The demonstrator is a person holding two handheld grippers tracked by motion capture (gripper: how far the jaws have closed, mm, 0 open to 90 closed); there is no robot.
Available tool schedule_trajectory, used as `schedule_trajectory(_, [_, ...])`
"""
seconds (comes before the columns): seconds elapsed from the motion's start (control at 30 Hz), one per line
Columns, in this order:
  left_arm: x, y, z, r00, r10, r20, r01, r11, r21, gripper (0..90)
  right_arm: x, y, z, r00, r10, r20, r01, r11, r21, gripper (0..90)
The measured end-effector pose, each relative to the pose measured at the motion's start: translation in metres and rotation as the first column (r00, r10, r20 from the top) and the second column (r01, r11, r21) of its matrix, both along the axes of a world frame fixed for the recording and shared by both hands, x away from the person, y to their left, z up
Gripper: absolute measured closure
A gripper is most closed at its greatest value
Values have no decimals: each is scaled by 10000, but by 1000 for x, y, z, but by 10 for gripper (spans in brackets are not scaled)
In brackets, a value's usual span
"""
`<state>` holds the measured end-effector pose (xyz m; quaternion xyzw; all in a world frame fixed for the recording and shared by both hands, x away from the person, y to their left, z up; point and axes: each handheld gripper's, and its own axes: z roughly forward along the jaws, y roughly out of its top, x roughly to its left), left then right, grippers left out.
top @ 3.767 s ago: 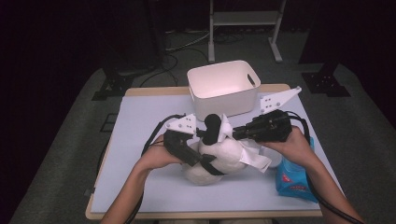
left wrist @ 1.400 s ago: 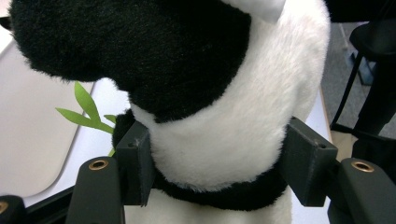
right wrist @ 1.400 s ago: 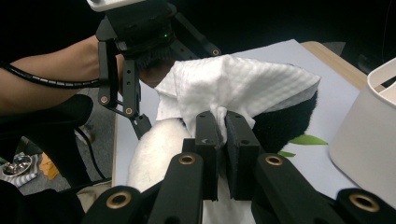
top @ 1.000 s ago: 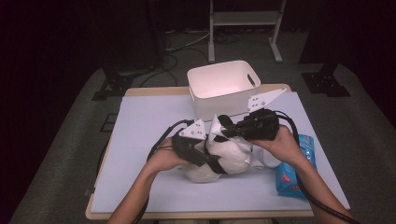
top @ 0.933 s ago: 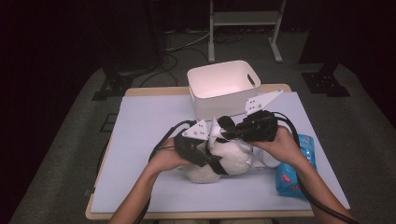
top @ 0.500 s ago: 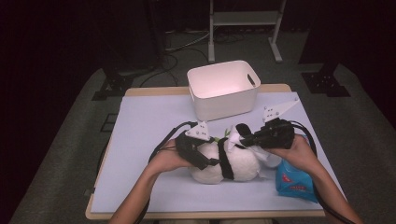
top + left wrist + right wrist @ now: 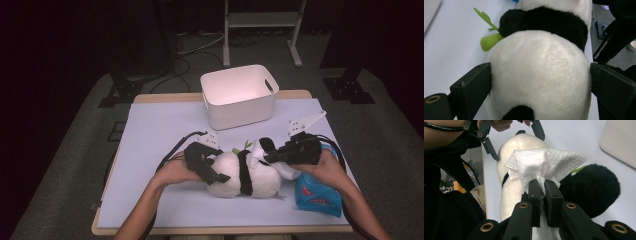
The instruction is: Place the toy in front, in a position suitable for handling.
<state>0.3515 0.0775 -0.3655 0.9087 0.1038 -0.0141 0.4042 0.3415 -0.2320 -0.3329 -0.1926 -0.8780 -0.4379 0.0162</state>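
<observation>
A black-and-white panda plush (image 7: 245,175) lies on its side on the table, a green bamboo sprig (image 7: 489,41) at its paw. My left gripper (image 7: 222,162) is at its rump. Its jaws have just been opening and now flank the white body (image 7: 539,75), one on each side, without squeezing it. My right gripper (image 7: 267,156) is over the panda's head end, shut on a white wipe (image 7: 546,162). The wipe fans out above the pinched fingertips (image 7: 535,192), next to a black ear (image 7: 591,190).
A white bin (image 7: 240,112) stands at the back middle of the table. A blue wipes pack (image 7: 317,192) lies under my right forearm near the right edge. The pale sheet (image 7: 160,125) covers the tabletop; the floor around it is dark, with cables.
The panda went from held up between both grippers to lying on the table. My right gripper moved right and down with the wipe. The left jaws spread apart.
</observation>
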Motion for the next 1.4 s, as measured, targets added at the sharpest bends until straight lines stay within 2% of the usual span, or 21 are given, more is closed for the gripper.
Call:
schedule_trajectory(0.1, [1,-3,-2,10000,-78,-24,78,10000,2,30,1,1,0,10000,13,10,-13,10000,-2,834])
schedule_trajectory(0.13, [1,-6,-3,9999,-170,17,170,9996,210,21,1,1,-1,10000,27,12,-27,10000,22,834])
schedule_trajectory(0.3, [3,-13,-5,9998,-161,-75,164,9990,428,13,1,1,-1,10000,61,-31,-61,10000,-1,834])
schedule_trajectory(0.37, [3,-15,-6,9997,-229,11,228,9980,594,13,1,1,-1,10000,68,-25,-68,10000,-4,834])
schedule_trajectory(0.43, [2,-16,-6,9997,-210,127,202,9980,605,65,1,1,-1,10000,68,-26,-68,10000,-10,834])
schedule_trajectory(0.47, [0,-15,-6,9990,-270,365,246,9977,626,65,1,2,-1,10000,52,-9,-52,10000,-28,834])
schedule_trajectory(0.53, [-2,-13,-5,9970,-269,722,232,9984,509,203,2,1,-1,10000,-35,5,35,10000,-21,834])
schedule_trajectory(0.63, [-2,-9,-5,9957,-181,907,155,9995,286,284,4,1,0,9998,-163,102,163,9999,15,834])
schedule_trajectory(0.7, [-1,-7,-4,9948,-134,1007,112,9997,217,307,4,2,1,9995,-270,168,269,9996,40,834])
schedule_trajectory(0.8, [-3,-7,0,9889,-97,1482,66,9998,214,318,7,3,2,9995,-256,157,254,9995,165,834])
schedule_trajectory(0.87, [-3,-5,4,9783,-10,2074,-50,9996,284,325,8,5,4,9993,-292,222,288,9994,170,833])
schedule_trajectory(0.97, [-4,-3,7,9662,67,2575,-209,9984,524,332,12,10,5,9989,-321,327,316,9994,152,832])
schedule_trajectory(1.03, [-4,-2,7,9597,136,2806,-299,9981,536,333,15,13,6,9989,-347,324,344,9994,94,832])
schedule_trajectory(1.1, [-7,-1,5,9476,97,3194,-299,9978,584,335,16,17,6,9992,-262,314,259,9996,103,832])
schedule_trajectory(1.13, [-7,0,4,9492,100,3146,-287,9981,549,335,15,19,7,9992,-212,328,209,9997,111,832])
schedule_trajectory(1.23, [-11,0,2,9433,-37,3319,-147,9985,528,334,16,25,12,9984,-189,527,184,9998,106,824])
schedule_trajectory(1.3, [-14,0,1,9423,-121,3346,-75,9983,573,327,18,29,15,9965,-358,752,354,9994,68,816])
schedule_trajectory(1.37, [-14,1,1,9455,-140,3253,-55,9983,588,310,21,33,16,9952,-478,855,486,9988,-72,816])
schedule_trajectory(1.4, [-13,1,1,9515,-139,3074,-45,9982,590,294,22,36,15,9954,-476,829,499,9984,-252,819])
